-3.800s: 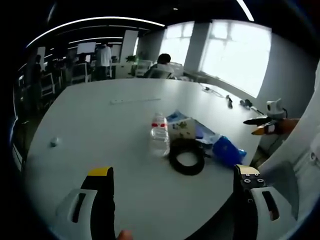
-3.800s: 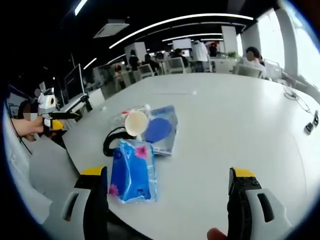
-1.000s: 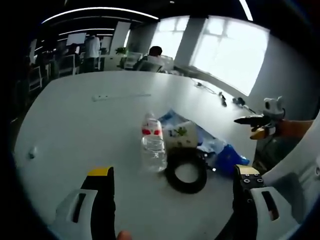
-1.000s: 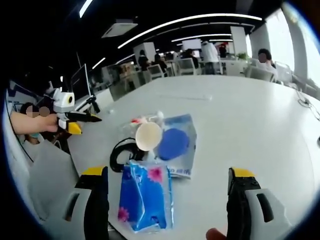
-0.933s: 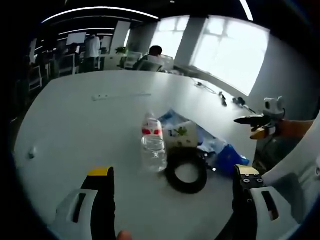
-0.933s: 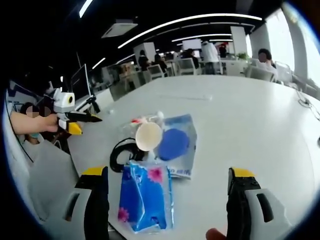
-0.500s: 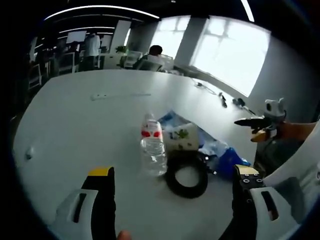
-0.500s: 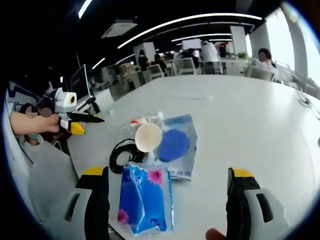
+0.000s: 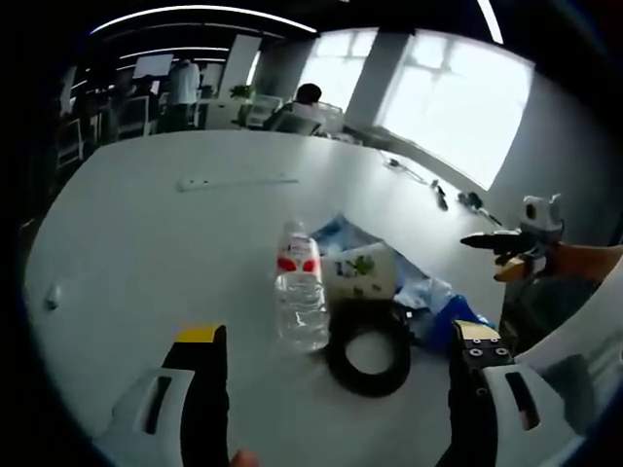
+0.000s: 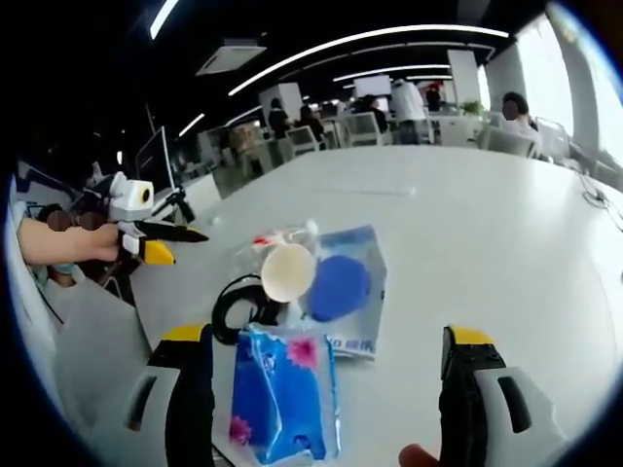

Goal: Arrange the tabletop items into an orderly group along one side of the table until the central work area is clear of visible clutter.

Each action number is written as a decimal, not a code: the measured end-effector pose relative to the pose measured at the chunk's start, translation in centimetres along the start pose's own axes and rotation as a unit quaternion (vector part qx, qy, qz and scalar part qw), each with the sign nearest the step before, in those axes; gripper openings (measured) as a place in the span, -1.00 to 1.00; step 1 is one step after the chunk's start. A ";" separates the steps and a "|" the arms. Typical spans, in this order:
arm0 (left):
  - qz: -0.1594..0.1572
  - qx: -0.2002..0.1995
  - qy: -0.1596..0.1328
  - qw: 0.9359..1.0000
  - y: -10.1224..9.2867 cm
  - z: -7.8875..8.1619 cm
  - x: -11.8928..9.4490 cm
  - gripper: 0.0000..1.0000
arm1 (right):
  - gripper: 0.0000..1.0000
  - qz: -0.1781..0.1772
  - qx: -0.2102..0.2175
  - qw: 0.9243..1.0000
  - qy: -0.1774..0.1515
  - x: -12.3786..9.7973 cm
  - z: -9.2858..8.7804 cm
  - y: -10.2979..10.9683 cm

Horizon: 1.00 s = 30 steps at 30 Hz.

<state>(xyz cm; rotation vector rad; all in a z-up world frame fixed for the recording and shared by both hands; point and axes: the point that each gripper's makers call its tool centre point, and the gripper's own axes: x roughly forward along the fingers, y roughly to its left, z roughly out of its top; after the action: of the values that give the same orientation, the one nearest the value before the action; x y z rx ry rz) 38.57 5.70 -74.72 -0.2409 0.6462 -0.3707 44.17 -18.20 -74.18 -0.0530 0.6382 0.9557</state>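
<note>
upright water bottle, cap up

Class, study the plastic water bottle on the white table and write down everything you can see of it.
The water bottle is clear, ribbed plastic with a red and white label band near its top. It lies on its side on the white table, beside the black ring and a white paper cup, within the cluster of clutter. Whether it touches either cannot be told. The left tongs hang open in front of it, not touching. In the right gripper view it is mostly hidden behind the cup.
</note>
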 end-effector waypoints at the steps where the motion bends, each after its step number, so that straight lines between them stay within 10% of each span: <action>1: 0.001 0.000 0.001 1.000 0.0 0.0 0.1 0.82 | 0.92 0.000 0.000 1.000 0.000 0.0 0.0 0.0; 30: 0.009 0.012 0.034 0.999 0.9 0.3 3.6 0.73 | 0.91 -0.003 0.015 1.000 0.008 0.3 -0.6 -0.1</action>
<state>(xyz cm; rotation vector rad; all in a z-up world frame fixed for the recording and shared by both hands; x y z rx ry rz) 41.69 5.06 -76.73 -0.2009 0.7107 -0.3704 44.10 -18.21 -74.90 -0.0359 0.6673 0.9403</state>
